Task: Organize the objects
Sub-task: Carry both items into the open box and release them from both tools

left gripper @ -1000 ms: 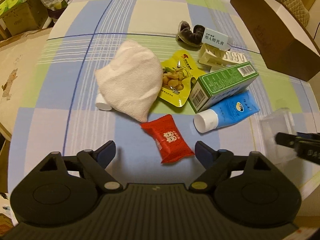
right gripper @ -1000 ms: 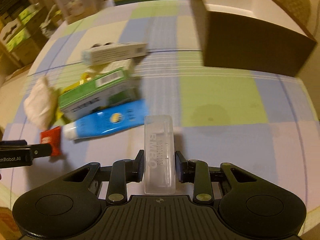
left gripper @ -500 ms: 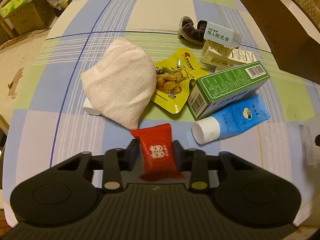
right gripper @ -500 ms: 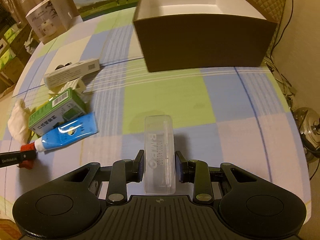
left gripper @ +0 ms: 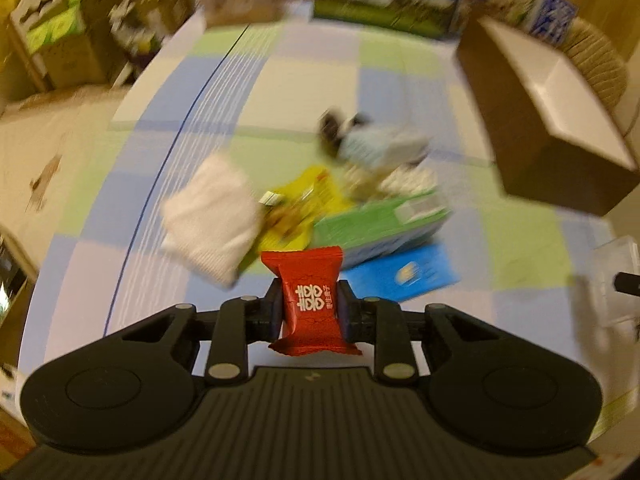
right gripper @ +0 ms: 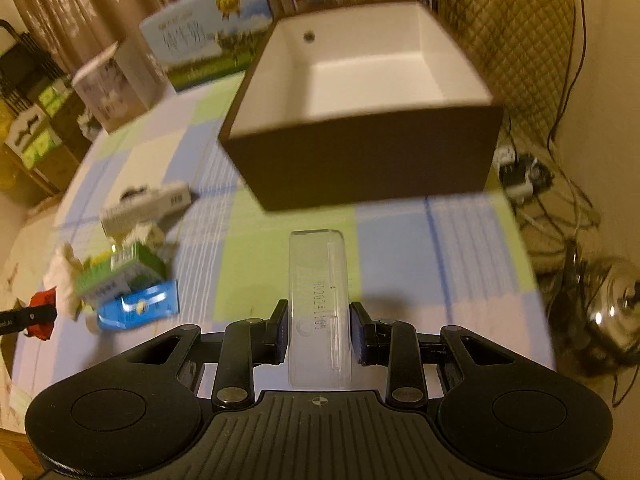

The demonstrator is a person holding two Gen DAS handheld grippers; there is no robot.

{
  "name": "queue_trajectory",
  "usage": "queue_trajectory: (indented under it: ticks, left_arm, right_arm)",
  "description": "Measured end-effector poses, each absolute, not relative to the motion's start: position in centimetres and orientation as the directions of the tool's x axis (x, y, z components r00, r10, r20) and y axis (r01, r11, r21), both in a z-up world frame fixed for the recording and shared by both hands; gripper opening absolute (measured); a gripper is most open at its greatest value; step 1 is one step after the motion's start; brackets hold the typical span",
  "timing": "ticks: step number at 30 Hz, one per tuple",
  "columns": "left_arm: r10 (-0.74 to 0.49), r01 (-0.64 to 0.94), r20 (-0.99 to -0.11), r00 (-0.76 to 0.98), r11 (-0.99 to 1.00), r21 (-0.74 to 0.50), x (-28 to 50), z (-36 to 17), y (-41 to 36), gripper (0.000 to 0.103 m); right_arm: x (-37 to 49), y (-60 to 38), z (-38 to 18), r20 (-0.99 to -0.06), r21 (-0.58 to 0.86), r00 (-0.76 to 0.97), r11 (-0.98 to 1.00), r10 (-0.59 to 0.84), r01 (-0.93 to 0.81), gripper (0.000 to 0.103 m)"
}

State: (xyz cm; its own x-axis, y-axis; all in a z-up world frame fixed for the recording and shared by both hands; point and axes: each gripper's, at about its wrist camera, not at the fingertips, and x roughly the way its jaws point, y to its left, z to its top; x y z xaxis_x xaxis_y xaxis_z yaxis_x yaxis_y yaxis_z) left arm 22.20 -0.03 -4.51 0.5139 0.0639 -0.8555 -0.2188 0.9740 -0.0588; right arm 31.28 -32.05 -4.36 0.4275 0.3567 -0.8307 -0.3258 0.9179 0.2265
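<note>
My left gripper [left gripper: 310,306] is shut on a red candy packet [left gripper: 308,300] with white characters, held above the checked tablecloth. Beyond it lie a white cloth pouch [left gripper: 212,220], a yellow snack bag [left gripper: 304,196], a green box [left gripper: 380,224] and a blue tube [left gripper: 404,276], all blurred. My right gripper [right gripper: 318,330] is shut on a clear plastic case [right gripper: 318,300], lifted over the table. A dark brown box [right gripper: 360,160] with a white inside stands open just ahead of it. The left gripper's tip with the red packet [right gripper: 42,310] shows at the far left of the right wrist view.
A white carton [right gripper: 148,204] and a dark hair tie [left gripper: 332,128] lie behind the pile. Printed cartons [right gripper: 208,44] stand at the table's far edge. A quilted chair [right gripper: 504,48], cables and a metal pot [right gripper: 616,312] are off the table's right side.
My left gripper shut on the red packet and lifted it off the cloth. My right gripper carried the clear case up toward the brown box, which is now closer.
</note>
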Motion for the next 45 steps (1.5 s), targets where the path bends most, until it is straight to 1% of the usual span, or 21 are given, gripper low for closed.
queue_trajectory:
  ticks: [4,10,15,18,23,28,31,36,38,43,45]
  left_arm:
    - [0.01,-0.15,-0.812,0.584,0.984,-0.097,25.2,-1.9,-3.7,0.022]
    - [-0.096,-0.03,-0.771,0.63,0.989,-0.147,30.9,-0.1,-9.9,0.022]
    - [-0.161,0.04,-0.747,0.645,0.983,-0.177,36.1,0.7,-15.1,0.022]
    - [-0.17,0.072,-0.74,0.651,0.984,-0.162,39.0,0.8,-17.6,0.022]
    - [-0.178,0.098,-0.759,0.627,0.984,-0.15,43.5,-0.5,-20.2,0.022]
    - [-0.199,0.1,-0.804,0.56,0.98,-0.173,47.1,-2.9,-21.8,0.022]
    - [-0.183,0.102,-0.832,0.524,0.983,-0.152,48.6,-4.4,-22.6,0.022]
    - [-0.184,0.111,-0.864,0.47,0.983,-0.149,49.8,-6.3,-23.6,0.022]
    - [-0.184,0.116,-0.871,0.456,0.982,-0.147,50.1,-6.8,-23.9,0.022]
    - [-0.182,0.129,-0.883,0.433,0.982,-0.139,50.6,-7.7,-24.4,0.023]
    - [-0.175,0.135,-0.881,0.44,0.983,-0.127,50.6,-7.7,-24.5,0.029]
  right_arm:
    - [33.6,-33.7,-1.8,-0.791,0.242,0.466,0.902,0.396,-0.357,0.028]
    - [37.5,-35.2,0.9,-0.734,0.242,0.521,0.885,0.436,-0.398,0.028]
    - [41.3,-35.5,1.7,-0.707,0.229,0.552,0.881,0.442,-0.413,0.028]
    - [43.7,-35.3,1.4,-0.708,0.217,0.558,0.885,0.433,-0.411,0.028]
    - [47.5,-34.9,-0.2,-0.734,0.203,0.537,0.889,0.415,-0.411,0.028]
    - [50.7,-34.8,-2.8,-0.785,0.192,0.486,0.896,0.385,-0.401,0.028]
    - [51.8,-34.7,-4.3,-0.81,0.18,0.456,0.897,0.369,-0.404,0.028]
    - [52.8,-34.8,-6.1,-0.837,0.178,0.416,0.896,0.355,-0.407,0.028]
    - [52.9,-34.5,-6.3,-0.837,0.148,0.425,0.89,0.345,-0.431,0.028]
    - [53.2,-34.1,-6.4,-0.84,0.126,0.424,0.882,0.338,-0.454,0.028]
    - [53.3,-34.0,-6.4,-0.84,0.121,0.425,0.88,0.338,-0.459,0.028]
